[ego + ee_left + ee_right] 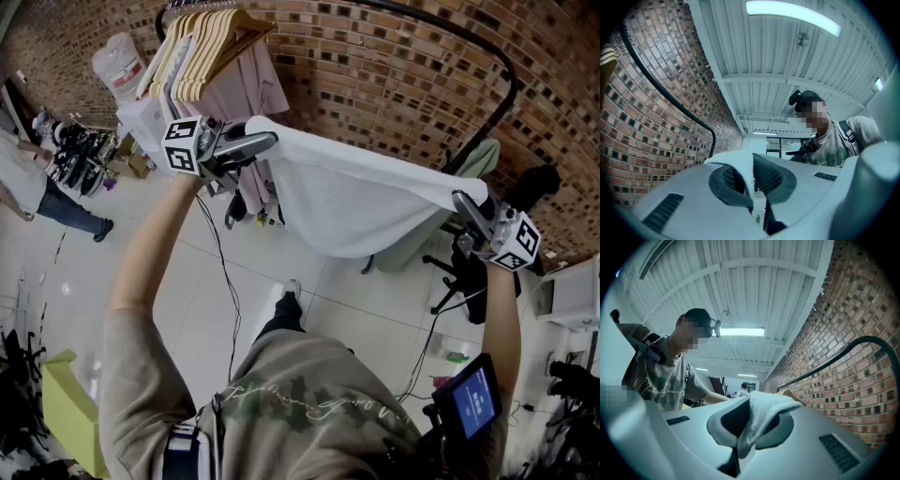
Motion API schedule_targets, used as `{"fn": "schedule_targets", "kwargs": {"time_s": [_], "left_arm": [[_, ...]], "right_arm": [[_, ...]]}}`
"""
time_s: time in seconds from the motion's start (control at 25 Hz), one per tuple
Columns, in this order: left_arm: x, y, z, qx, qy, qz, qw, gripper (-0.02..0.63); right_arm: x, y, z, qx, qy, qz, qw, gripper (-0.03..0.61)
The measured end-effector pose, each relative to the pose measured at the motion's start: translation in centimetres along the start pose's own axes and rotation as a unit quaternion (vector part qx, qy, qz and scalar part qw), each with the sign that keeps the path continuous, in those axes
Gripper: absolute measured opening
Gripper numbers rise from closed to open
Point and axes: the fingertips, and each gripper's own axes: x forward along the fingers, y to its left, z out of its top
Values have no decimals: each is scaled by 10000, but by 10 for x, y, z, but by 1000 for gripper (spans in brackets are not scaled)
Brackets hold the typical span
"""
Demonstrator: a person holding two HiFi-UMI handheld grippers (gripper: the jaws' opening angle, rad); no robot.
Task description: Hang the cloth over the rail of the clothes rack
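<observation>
A white cloth is stretched in the air between my two grippers, sagging in the middle. My left gripper is shut on its left corner, where the cloth edge shows pinched between the jaws. My right gripper is shut on the right corner, and the cloth bulges out over its jaws. The black rail of the clothes rack arches above and behind the cloth, in front of the brick wall. The rail curves along the bricks in the left gripper view, and the rail also shows in the right gripper view.
Wooden hangers and pink garments hang at the rack's left end. A black chair stands under the right side. Cables trail over the tiled floor. A person stands at far left. A yellow box sits at lower left.
</observation>
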Motion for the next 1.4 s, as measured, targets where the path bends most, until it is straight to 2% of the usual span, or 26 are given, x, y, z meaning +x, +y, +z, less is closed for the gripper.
{"fn": "schedule_targets", "kwargs": {"time_s": [0.28, 0.56, 0.76, 0.92, 1.0, 1.24, 1.4], "left_arm": [[-14, 66, 2, -349, 294, 248, 9987, 18], [-14, 121, 38, -512, 215, 208, 9982, 18], [-16, 149, 64, -9, 820, 167, 9965, 18], [-18, 160, 89, -78, 711, -65, 9974, 18], [-20, 167, 100, -61, 672, -112, 9977, 18], [3, 170, 114, 264, 596, -110, 9978, 18], [14, 169, 129, 262, 493, -30, 9984, 18]], "right_arm": [[17, -58, -8, 144, 75, -98, 9998, 15], [34, -118, 1, 196, 188, -318, 9991, 15], [49, -150, 23, 85, 155, -428, 9989, 15], [62, -164, 35, 174, 260, -482, 9984, 15], [68, -173, 40, 208, 158, -407, 9988, 15], [50, -187, 59, 253, -135, -189, 9994, 15], [48, -193, 83, 118, -191, -41, 9997, 15]]}}
